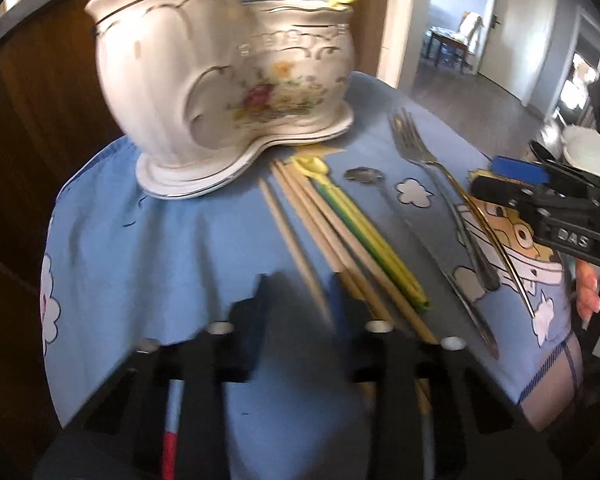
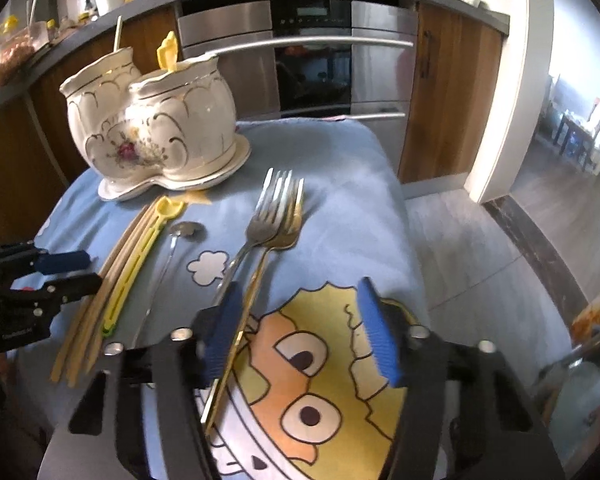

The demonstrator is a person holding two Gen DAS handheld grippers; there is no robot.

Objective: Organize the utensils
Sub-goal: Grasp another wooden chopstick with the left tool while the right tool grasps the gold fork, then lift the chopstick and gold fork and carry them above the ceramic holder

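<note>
Up at eleven o'clock, the double ceramic holder (image 2: 156, 128) is keeping a yellow spoon (image 2: 167, 50) in its right pot and a pale stick (image 2: 118, 32) in its left. Left gripper (image 1: 300, 300) is pinching around a wooden chopstick (image 1: 296, 248). Right gripper (image 2: 300, 328) is gaping half-wide, its left pad beside the gold fork (image 2: 256, 280) handle, gripping nothing.

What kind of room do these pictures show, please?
Most likely a home kitchen. A built-in stainless oven sits under a counter crowded with jars, between wooden cabinets. In front, forks and chopsticks lie on a cartoon cloth beside a ceramic utensil holder.
</note>
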